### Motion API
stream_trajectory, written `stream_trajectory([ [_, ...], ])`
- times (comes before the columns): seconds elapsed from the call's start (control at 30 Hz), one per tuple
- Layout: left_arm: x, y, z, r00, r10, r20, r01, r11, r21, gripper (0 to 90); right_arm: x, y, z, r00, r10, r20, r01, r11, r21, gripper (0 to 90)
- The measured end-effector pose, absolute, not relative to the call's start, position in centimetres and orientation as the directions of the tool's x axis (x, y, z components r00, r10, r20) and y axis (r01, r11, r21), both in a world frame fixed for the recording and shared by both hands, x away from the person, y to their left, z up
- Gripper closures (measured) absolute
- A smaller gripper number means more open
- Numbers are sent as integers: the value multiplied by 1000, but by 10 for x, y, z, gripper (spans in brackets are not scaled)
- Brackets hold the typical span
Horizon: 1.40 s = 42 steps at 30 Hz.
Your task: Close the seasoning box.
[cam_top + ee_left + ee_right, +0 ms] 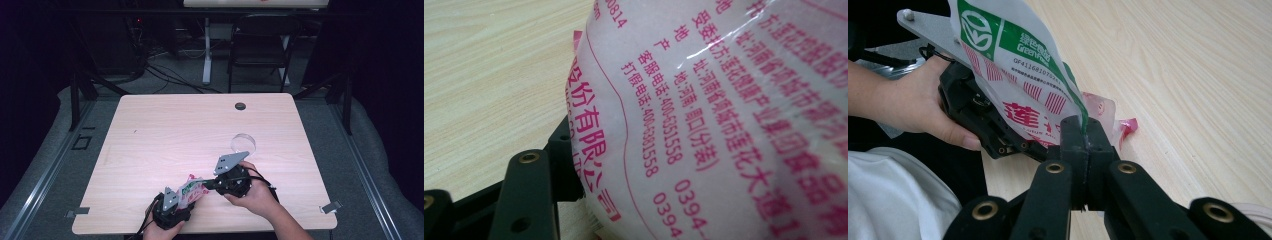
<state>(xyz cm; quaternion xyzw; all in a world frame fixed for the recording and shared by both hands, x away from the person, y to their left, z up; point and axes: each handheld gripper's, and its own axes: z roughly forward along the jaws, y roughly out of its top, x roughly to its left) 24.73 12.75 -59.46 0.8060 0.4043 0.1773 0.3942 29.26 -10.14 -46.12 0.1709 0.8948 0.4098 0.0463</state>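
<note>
Near the table's front edge in the high view, the printed plastic pouch spans the gap between the left gripper and the right gripper. Its long axis runs from one set of jaws to the other, rising toward the right gripper. Both hands are at the pouch, and neither is nearer than the other. A clear round container stands on the wooden table beyond the right gripper, well apart from the pouch; whether it holds anything cannot be told.

In the left gripper view, the pouch lies directly ahead of the jaws and very close to the lens, with pink print across its film. One black jaw shows at the lower left, beside the pouch's edge. The jaws stand partly apart around the pouch body; whether the pads press on it cannot be told.

In the right gripper view, the right gripper has its jaws fully together, pinching the pouch's green-bordered edge. The pouch rises up and left from the jaws toward the left gripper. The pouch appears sealed, so a tear or pull apart would act along this axis.
</note>
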Motion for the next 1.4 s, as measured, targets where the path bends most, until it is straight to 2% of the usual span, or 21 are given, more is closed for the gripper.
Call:
stream_trajectory([
  [0.7,249,131,-587,603,796,-45,529,-357,770,534,294,-104,-461,-937,343,60,268,598,756,900],
  [1.07,251,133,-579,598,801,32,503,-406,763,548,293,-106,-460,-937,345,56,264,594,760,887],
  [1.4,254,136,-571,590,802,100,477,-445,757,552,293,-108,-458,-938,345,47,257,596,761,841],
])
